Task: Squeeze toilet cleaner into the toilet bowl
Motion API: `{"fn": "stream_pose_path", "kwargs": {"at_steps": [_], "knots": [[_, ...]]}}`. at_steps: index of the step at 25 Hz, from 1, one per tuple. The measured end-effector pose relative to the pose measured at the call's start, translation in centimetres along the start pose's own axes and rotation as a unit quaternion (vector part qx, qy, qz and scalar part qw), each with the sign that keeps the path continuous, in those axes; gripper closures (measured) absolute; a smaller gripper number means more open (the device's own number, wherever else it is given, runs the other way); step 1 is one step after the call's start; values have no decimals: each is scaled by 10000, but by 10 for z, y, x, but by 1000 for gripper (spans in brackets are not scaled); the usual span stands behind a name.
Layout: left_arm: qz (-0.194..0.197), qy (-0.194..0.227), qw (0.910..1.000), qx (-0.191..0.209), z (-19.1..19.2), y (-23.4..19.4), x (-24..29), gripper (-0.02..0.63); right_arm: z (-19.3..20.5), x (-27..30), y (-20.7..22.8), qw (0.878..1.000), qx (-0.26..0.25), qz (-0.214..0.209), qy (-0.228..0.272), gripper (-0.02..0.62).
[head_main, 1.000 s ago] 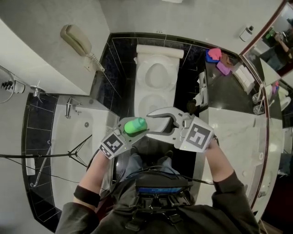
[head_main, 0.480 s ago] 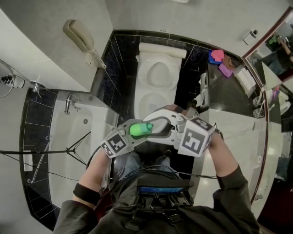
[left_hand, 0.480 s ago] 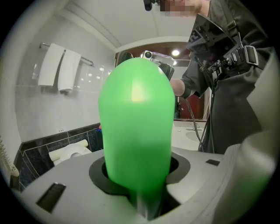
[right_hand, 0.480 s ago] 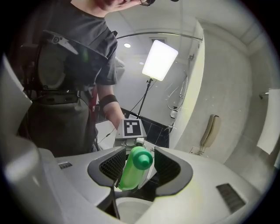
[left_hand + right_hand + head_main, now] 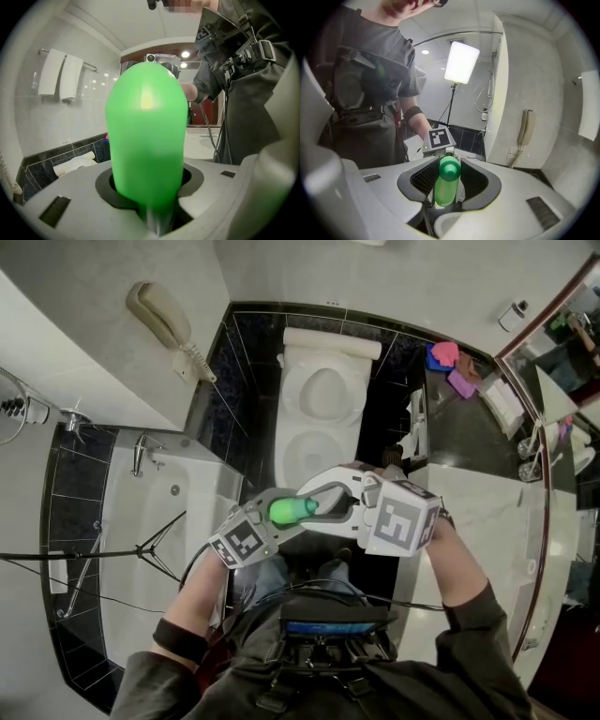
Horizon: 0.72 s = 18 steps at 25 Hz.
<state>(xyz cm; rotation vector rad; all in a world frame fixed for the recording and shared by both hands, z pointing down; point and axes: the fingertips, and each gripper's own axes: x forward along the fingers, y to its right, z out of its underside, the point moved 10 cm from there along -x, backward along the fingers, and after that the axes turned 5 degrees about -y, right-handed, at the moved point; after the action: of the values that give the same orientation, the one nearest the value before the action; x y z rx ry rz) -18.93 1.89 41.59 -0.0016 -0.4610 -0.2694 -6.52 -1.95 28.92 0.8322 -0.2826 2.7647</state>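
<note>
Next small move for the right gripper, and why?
Probably finish closing the right gripper on the cap, then twist it open. Its jaws have just been closing with the cap between them, though firm contact isn't clear. The left gripper clamps the bottle, and the cap looks to be on, so nothing can be squeezed yet.

The green plastic bottle is being gripped by the grey left gripper. The grey right gripper's jaws, having just been closing, are being pressed onto its green cap.
</note>
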Motion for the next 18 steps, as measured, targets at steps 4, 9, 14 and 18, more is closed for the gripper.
{"fn": "stream_pose_path", "kwargs": {"at_steps": [4, 9, 14, 18], "knots": [[-483, -58, 9988, 43, 3, -2, 2, 425, 3, -1, 5, 9961, 877, 31, 92, 431], [-849, -239, 9961, 7, 15, 1, 4, 425, 10, 1, 4, 9837, 1789, 126, 120, 440], [-827, -153, 9963, 159, 10, 5, 5, 425, 26, 5, 6, 9639, 2628, -36, 425, 443], [-918, -250, 9954, 79, 19, 9, 6, 425, 29, 6, 6, 9455, 3242, -114, 289, 443]]}}
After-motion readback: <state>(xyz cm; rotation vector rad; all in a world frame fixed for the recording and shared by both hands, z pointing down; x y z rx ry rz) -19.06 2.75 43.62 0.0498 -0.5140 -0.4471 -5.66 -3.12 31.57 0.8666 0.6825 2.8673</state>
